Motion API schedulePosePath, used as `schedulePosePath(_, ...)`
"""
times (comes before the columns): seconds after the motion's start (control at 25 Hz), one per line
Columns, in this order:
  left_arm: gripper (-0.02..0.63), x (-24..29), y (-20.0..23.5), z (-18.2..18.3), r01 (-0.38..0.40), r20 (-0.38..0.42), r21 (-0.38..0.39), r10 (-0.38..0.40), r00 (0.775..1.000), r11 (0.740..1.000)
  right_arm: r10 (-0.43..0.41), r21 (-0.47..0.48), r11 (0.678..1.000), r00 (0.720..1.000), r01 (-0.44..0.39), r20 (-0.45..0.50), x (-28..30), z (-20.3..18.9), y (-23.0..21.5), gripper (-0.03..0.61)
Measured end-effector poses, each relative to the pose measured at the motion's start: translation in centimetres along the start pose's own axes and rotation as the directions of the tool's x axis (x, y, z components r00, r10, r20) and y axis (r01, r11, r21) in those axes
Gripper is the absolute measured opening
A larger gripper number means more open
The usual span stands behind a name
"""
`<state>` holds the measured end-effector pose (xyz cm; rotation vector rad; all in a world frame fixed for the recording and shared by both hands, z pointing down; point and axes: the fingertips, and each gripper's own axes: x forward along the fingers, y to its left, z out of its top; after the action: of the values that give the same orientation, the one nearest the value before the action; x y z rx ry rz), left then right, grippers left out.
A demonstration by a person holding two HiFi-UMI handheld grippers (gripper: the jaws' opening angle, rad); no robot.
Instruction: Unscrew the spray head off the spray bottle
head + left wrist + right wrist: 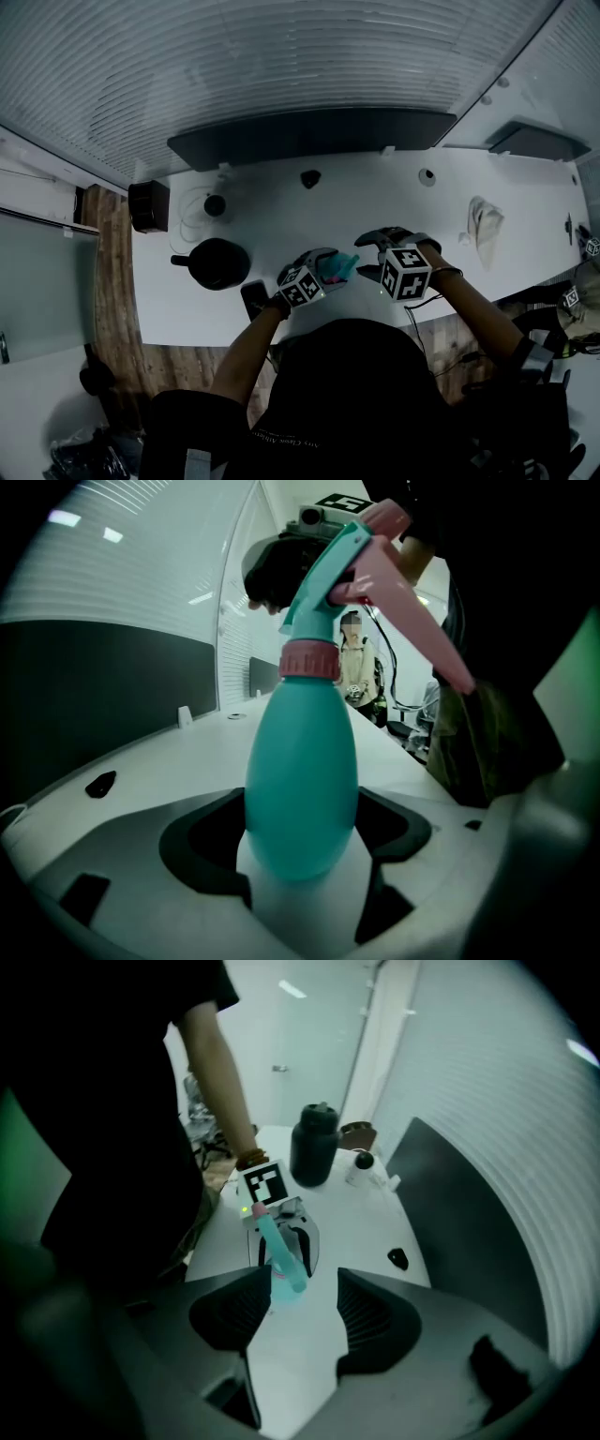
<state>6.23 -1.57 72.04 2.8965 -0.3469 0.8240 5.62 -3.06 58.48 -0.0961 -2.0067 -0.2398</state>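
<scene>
A teal spray bottle (302, 780) stands upright between the jaws of my left gripper (305, 832), which is shut on its body. A pink collar (309, 660) joins it to the teal spray head (323, 578) with its pink trigger (417, 611). In the head view the left gripper (323, 269) holds the bottle (339, 267) over the table's near edge. My right gripper (368, 255) faces it from the right. In the right gripper view the spray head (281, 1258) lies between the open jaws of the right gripper (305, 1283), near the left one, and the pads do not press it.
A black jug (218, 262) and a dark phone (253, 298) sit on the white table (375, 202) to the left. A black box (148, 204) stands at the far left corner and a crumpled cloth (485, 225) lies to the right. A long dark panel (309, 136) runs along the back.
</scene>
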Motion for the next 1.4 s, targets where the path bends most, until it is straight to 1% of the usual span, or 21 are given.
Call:
schedulePosePath(0.04, 0.364, 0.0, 0.2, 0.0, -0.032, 0.000, -0.018, 0.032, 0.999, 0.999, 0.000, 0.102, 0.995, 0.999, -0.005, 0.042, -0.4, -0.1, -0.2, 0.212)
schedulePosePath(0.08, 0.362, -0.1, 0.4, 0.1, -0.069, -0.003, -0.035, 0.069, 0.998, 0.997, 0.004, 0.219, 0.975, 0.995, -0.026, 0.102, -0.8, -0.2, -0.4, 0.212)
schedulePosePath(0.12, 0.362, -0.2, 0.7, 0.2, -0.114, -0.012, -0.048, 0.114, 0.993, 0.992, 0.005, 0.342, 0.937, 0.985, -0.065, 0.175, -1.0, -0.3, -0.5, 0.212)
schedulePosePath(0.16, 0.362, -0.4, 1.1, 0.2, -0.170, -0.027, -0.052, 0.169, 0.985, 0.984, 0.002, 0.461, 0.879, 0.969, -0.119, 0.247, -1.2, -0.4, -0.6, 0.212)
schedulePosePath(0.2, 0.362, -0.6, 1.4, 0.2, -0.230, -0.049, -0.043, 0.228, 0.972, 0.972, -0.006, 0.566, 0.805, 0.951, -0.179, 0.311, -1.2, -0.6, -0.6, 0.212)
schedulePosePath(0.24, 0.362, -0.9, 1.8, 0.3, -0.287, -0.075, -0.024, 0.285, 0.956, 0.958, -0.021, 0.652, 0.721, 0.933, -0.236, 0.360, -1.0, -0.9, -0.5, 0.212)
schedulePosePath(0.32, 0.362, -1.0, 2.2, 0.6, -0.365, -0.124, 0.025, 0.365, 0.923, 0.931, -0.050, 0.772, 0.549, 0.909, -0.322, 0.414, -0.6, -1.9, 0.0, 0.212)
schedulePosePath(0.36, 0.362, -0.9, 2.2, 0.5, -0.384, -0.144, 0.048, 0.387, 0.911, 0.922, -0.059, 0.808, 0.470, 0.901, -0.355, 0.430, -0.4, -2.3, 0.3, 0.212)
schedulePosePath(0.44, 0.362, -0.7, 2.2, 0.5, -0.411, -0.177, 0.080, 0.418, 0.891, 0.908, -0.082, 0.847, 0.325, 0.880, -0.421, 0.469, -0.1, -2.5, 0.7, 0.212)
schedulePosePath(0.56, 0.362, -0.7, 2.5, 0.7, -0.436, -0.217, 0.130, 0.455, 0.864, 0.891, -0.166, 0.840, 0.109, 0.824, -0.531, 0.542, -0.5, -1.9, 0.1, 0.212)
schedulePosePath(0.6, 0.362, -0.6, 2.6, 0.5, -0.438, -0.228, 0.145, 0.461, 0.858, 0.887, -0.184, 0.835, 0.055, 0.817, -0.547, 0.547, -0.4, -1.9, 0.0, 0.212)
schedulePosePath(0.64, 0.362, -0.4, 2.6, 0.3, -0.438, -0.237, 0.155, 0.464, 0.854, 0.885, -0.185, 0.836, 0.023, 0.819, -0.548, 0.542, -0.1, -2.0, 0.0, 0.212)
schedulePosePath(0.68, 0.362, -0.4, 2.7, 0.3, -0.438, -0.244, 0.154, 0.464, 0.852, 0.886, -0.172, 0.842, 0.011, 0.829, -0.539, 0.533, 0.2, -2.1, 0.2, 0.212)
schedulePosePath(0.72, 0.362, -0.4, 2.7, 0.4, -0.439, -0.249, 0.143, 0.461, 0.852, 0.887, -0.149, 0.850, 0.013, 0.840, -0.527, 0.522, 0.6, -2.1, 0.5, 0.212)
schedulePosePath(0.76, 0.362, -0.4, 2.8, 0.6, -0.439, -0.252, 0.127, 0.457, 0.853, 0.890, -0.124, 0.858, 0.029, 0.850, -0.512, 0.512, 0.9, -2.0, 0.7, 0.212)
schedulePosePath(0.8, 0.362, -0.5, 2.9, 0.8, -0.438, -0.255, 0.110, 0.451, 0.855, 0.892, -0.104, 0.866, 0.060, 0.860, -0.496, 0.500, 1.0, -1.9, 0.9, 0.210)
schedulePosePath(0.88, 0.362, -0.5, 2.8, 1.2, -0.437, -0.256, 0.079, 0.442, 0.860, 0.896, -0.075, 0.876, 0.141, 0.877, -0.461, 0.474, 1.1, -1.4, 0.9, 0.209)
schedulePosePath(1.0, 0.362, 0.0, 2.9, 0.7, -0.437, -0.241, 0.053, 0.437, 0.867, 0.898, -0.016, 0.880, 0.237, 0.904, -0.412, 0.428, 1.2, -0.7, 0.9, 0.172)
schedulePosePath(1.04, 0.362, -0.1, 2.9, 0.9, -0.437, -0.238, 0.047, 0.435, 0.869, 0.898, 0.011, 0.878, 0.274, 0.914, -0.392, 0.405, 1.3, -0.4, 1.0, 0.170)
schedulePosePath(1.2, 0.362, -0.1, 2.8, 0.6, -0.418, -0.234, 0.026, 0.412, 0.881, 0.908, 0.098, 0.840, 0.441, 0.947, -0.317, 0.306, 1.4, 0.3, 1.2, 0.164)
schedulePosePath(1.4, 0.362, 0.0, 2.5, 0.5, -0.393, -0.220, 0.003, 0.384, 0.896, 0.919, 0.172, 0.758, 0.581, 0.955, -0.297, 0.242, 1.9, 0.7, 1.7, 0.160)
